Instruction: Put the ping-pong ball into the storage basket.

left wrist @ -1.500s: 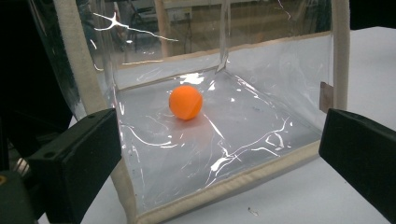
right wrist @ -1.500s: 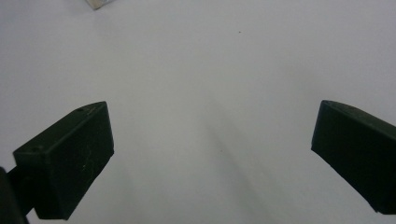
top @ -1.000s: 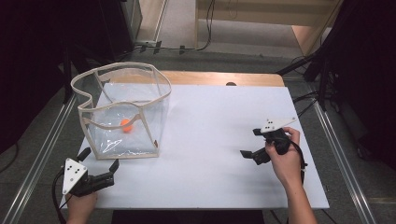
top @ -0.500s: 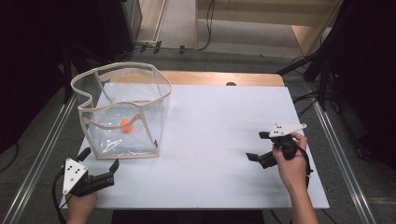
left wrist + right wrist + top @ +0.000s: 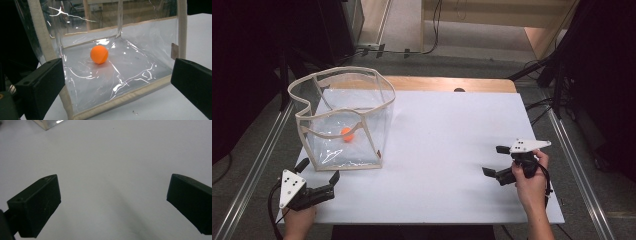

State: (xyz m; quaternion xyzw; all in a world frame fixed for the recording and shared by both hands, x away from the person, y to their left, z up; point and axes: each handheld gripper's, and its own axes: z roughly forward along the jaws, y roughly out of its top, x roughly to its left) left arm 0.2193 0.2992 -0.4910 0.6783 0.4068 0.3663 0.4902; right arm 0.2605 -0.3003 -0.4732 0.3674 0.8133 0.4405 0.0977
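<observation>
A clear plastic bag with cream fabric edging stands open at the table's left. An orange ball lies on its floor, seen through the near wall. My left gripper rests near the front left corner of the table, open, just in front of the bag with nothing between its jaws. In the left gripper view the bag's bottom edge sits between the wide-spread jaws. My right gripper is open at the right side of the table, low over bare white surface.
The white table top runs from the bag to the right gripper. A wooden strip borders the far edge. Metal rails run along both sides. Cables lie on the floor beyond.
The right hand has drawn its gripper back toward the right front of the table, still open. The left gripper, bag and ball have stayed put.
</observation>
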